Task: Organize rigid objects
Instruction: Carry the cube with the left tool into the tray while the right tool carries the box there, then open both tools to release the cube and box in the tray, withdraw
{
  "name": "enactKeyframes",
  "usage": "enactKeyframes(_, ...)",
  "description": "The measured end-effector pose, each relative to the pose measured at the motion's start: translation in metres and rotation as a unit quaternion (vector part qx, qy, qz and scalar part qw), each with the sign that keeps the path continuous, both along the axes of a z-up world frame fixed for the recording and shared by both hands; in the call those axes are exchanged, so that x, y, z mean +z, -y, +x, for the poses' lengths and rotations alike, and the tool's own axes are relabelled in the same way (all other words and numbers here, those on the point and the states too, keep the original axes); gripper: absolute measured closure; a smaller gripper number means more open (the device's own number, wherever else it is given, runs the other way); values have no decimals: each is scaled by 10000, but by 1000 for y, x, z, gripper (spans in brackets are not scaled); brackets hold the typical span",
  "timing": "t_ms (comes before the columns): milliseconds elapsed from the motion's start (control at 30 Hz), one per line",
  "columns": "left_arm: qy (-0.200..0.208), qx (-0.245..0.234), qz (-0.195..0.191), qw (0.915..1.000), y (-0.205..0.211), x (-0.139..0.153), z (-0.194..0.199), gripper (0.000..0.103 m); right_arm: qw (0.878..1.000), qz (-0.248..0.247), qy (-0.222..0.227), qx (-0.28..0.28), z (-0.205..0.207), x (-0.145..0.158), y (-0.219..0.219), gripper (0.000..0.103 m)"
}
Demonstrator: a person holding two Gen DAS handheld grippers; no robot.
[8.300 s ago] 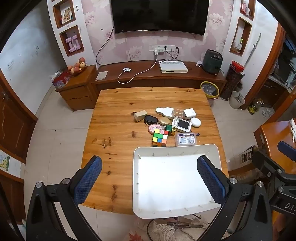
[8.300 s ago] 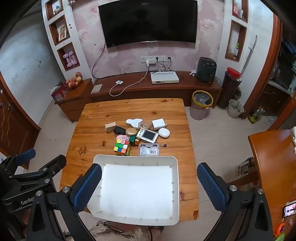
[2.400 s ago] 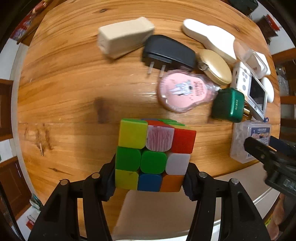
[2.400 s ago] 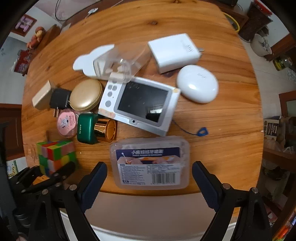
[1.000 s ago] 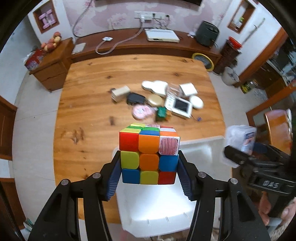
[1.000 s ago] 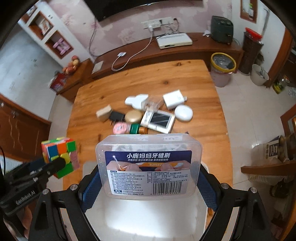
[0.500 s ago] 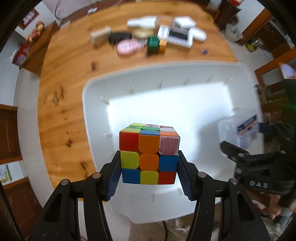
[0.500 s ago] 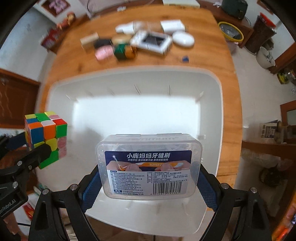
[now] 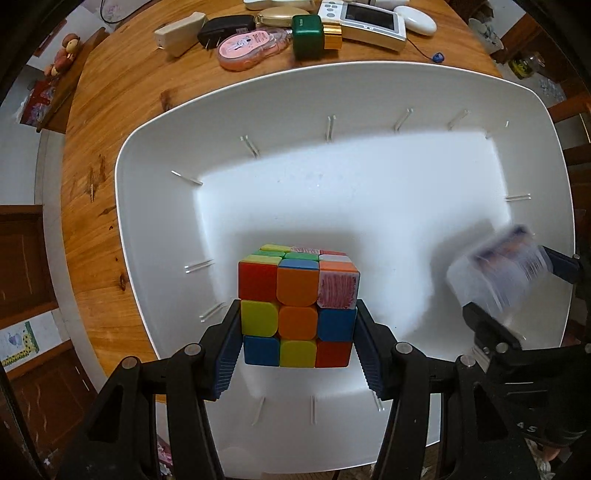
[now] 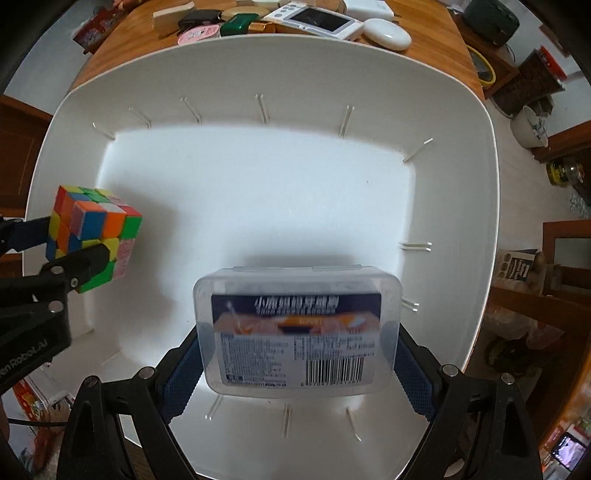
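Wood, orange-brown and knotted, forms the table [image 9: 110, 92]. A white tray [image 9: 332, 70] with sloped walls and short ribs fills most of the near half. Beyond its far rim lies a row of small items: a beige block [image 9: 179, 31], a black plug adapter [image 9: 225, 31], a pink case [image 9: 251, 50], a green block with a gold cap [image 9: 306, 31], a white device with a screen [image 9: 369, 22] and a white oval case [image 9: 419, 24]. Pale floor surrounds the table.

Left gripper [image 9: 298, 306]: points down into the tray. Its jaws have just been opening, yet both blue pads still lie against the sides of the colour cube [image 9: 297, 310], which stands between them over the near left part of the tray floor. Whether the cube touches the floor cannot be told.

Right gripper [image 10: 296, 336]: points down over the near right part of the tray. The clear labelled box [image 10: 297, 332] sits between its pads. The box is blurred while the fingers are sharp, so whether the pads still press on it cannot be told.

View differences: the left wrist view alone shows the low wooden cabinet [image 9: 62, 85] at the far left. The right wrist view alone shows a yellow-rimmed bin [image 10: 484, 70] beyond the table's right corner, and the box label with its barcode.
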State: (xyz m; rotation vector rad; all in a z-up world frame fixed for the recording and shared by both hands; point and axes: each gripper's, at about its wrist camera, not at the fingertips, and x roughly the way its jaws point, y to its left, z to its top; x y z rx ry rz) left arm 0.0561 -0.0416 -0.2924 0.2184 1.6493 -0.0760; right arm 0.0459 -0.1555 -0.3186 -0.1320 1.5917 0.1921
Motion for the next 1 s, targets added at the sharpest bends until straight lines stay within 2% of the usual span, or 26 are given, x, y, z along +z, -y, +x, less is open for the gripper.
enactKeyframes(100,98,6,103,9999,-2,3,5,15,9998,122,65,-156,-1,4,7,10)
enactKeyframes(133,146,11,99,9998,-3,6,6,12,9996,144,60,-232,0,5,9,10)
enactKeyframes(367,279,126,119,9995,-10,21,13,12,9971,461,197,-567,-2,17,24,10)
enactKeyframes(733,579,60,40,9983,-5,53,9,12,9960,629,524,-364,-9,38,25,10)
enactKeyframes(1000,878,-47,-20,9961,-3,78,-2,12,9947,633,701,-409,-11,56,23,10)
